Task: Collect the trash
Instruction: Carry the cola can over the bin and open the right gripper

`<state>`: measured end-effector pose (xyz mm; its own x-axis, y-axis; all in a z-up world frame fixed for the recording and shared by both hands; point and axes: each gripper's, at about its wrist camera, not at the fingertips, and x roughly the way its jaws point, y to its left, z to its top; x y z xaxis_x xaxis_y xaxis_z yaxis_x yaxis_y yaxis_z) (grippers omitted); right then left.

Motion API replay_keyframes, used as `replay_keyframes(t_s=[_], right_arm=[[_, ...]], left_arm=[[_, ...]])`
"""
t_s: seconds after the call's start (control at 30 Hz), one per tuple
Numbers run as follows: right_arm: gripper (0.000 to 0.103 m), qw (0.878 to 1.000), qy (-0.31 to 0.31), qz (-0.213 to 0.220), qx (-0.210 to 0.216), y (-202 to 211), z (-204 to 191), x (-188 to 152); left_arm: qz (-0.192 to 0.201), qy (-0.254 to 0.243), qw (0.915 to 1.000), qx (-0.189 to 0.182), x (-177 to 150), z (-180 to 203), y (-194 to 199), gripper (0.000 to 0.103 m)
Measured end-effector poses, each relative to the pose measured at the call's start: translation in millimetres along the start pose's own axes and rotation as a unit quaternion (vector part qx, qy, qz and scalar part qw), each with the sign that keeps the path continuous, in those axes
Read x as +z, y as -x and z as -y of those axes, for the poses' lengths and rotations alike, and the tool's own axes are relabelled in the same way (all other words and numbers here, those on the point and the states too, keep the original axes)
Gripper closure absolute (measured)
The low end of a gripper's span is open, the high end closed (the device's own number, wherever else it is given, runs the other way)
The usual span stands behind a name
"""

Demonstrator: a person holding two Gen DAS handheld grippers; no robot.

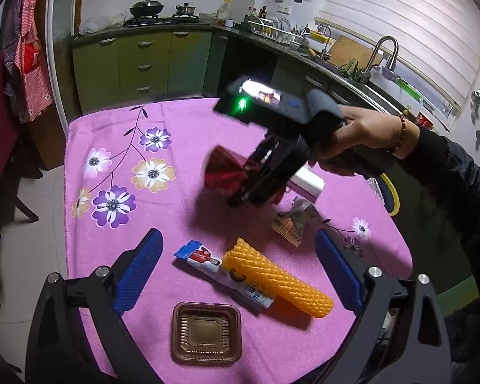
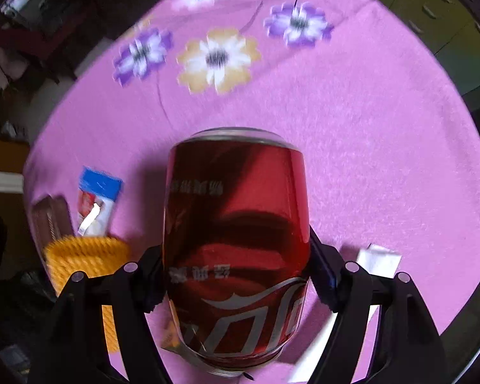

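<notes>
A red cola can (image 2: pixel 236 224) lies lengthwise between the fingers of my right gripper (image 2: pixel 236 256), which points down at the pink flowered tablecloth (image 2: pixel 368 128). Both pads sit against the can's sides. From the left wrist, the right gripper (image 1: pixel 240 198) shows with the can (image 1: pixel 222 172) near the table's middle, a hand behind it. My left gripper (image 1: pixel 238 240) hangs open, with nothing between its blue pads, over an orange foam net (image 1: pixel 278 278) and a blue-and-white wrapper (image 1: pixel 208 262). A brown plastic tray (image 1: pixel 206 332) lies nearest.
A crumpled printed wrapper (image 1: pixel 291 224) and a white roll (image 1: pixel 307 184) lie at the table's right. Green kitchen cabinets (image 1: pixel 144 60) and a sink counter (image 1: pixel 361 73) stand behind the table. A dark chair (image 1: pixel 3 160) stands at the left, over tiled floor.
</notes>
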<state>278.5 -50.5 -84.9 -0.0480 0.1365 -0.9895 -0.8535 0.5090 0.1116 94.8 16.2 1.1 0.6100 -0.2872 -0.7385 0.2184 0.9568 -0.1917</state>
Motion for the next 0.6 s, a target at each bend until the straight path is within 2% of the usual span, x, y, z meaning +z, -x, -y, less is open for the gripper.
replay_keyframes(t_s=[0.13,0.33,0.47,0.57,0.6], right_arm=[[0.031,0.998,-0.019,0.051,0.028,33,1,-2],[0.031,0.989,-0.059,0.127,0.057,93,1,-38],[0.03,0.978,-0.117,0.166,0.042,132,21,-107],[0.03,0.963,-0.193,0.189,0.012,153,56,-177],[0.03,0.954,-0.226,0.196,-0.004,160,71,-204]], left_arm=[[-0.001,-0.006,1.0,0.001,-2,3,1,0.012],[-0.003,-0.017,0.9998,-0.003,-2,11,0,0.012],[-0.008,-0.033,0.9994,-0.009,-2,19,-5,0.012],[-0.012,-0.041,0.999,-0.014,-2,26,-8,0.012],[-0.013,-0.042,0.9989,-0.016,-2,28,-9,0.012]])
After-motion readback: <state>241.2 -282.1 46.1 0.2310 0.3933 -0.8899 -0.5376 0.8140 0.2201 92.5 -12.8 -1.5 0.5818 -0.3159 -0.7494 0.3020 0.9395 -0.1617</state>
